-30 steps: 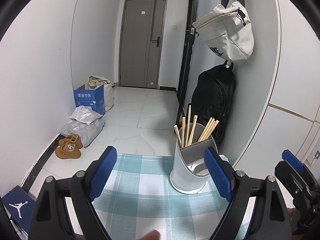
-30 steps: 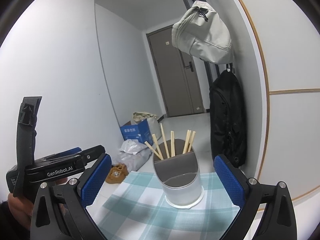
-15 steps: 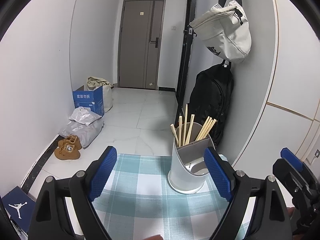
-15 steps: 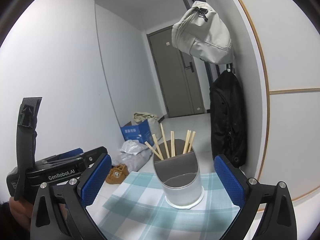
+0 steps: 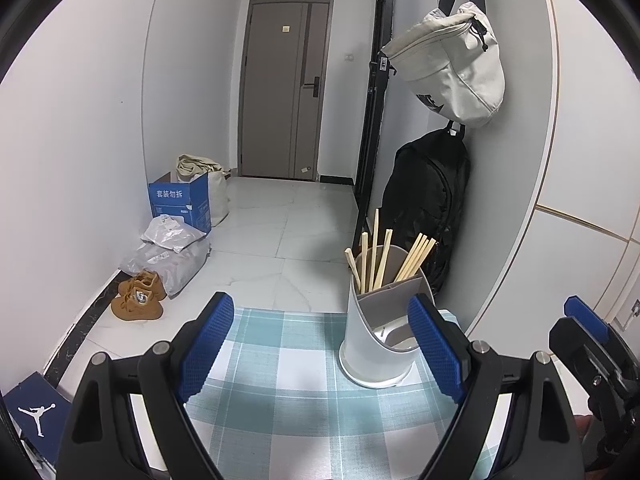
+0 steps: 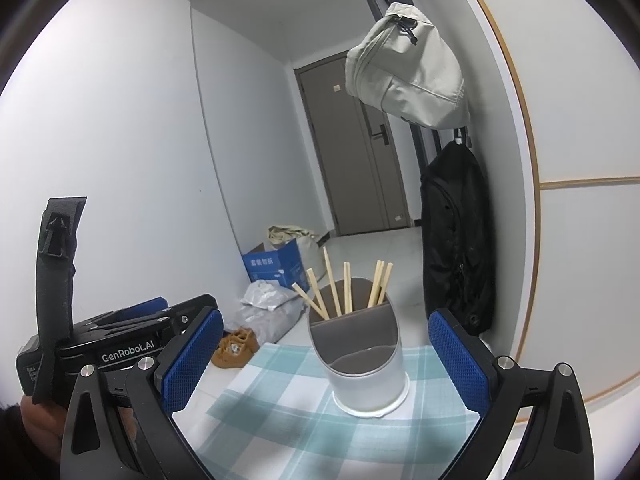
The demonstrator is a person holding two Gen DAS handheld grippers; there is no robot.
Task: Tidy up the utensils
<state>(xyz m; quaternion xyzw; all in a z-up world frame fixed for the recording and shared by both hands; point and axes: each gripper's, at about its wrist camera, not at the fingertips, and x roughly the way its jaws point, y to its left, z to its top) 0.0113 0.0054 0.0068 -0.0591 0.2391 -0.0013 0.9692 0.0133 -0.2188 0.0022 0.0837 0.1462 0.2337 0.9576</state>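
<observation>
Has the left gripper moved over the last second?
Yes. In its own view the holder and the tablecloth sit slightly further left and higher between the left gripper's open fingers, so it shifted slightly right and tilted down.

Beige bag [image 5: 452,64] & black backpack [image 5: 428,204] on wall; tan shoes [image 5: 138,296] on floor.

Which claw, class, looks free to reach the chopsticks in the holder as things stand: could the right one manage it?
Probably yes. The right claw is open and empty, the utensil holder stands straight ahead between its fingers, and the chopsticks stick up above the rim with nothing in front on the checked cloth.
</observation>
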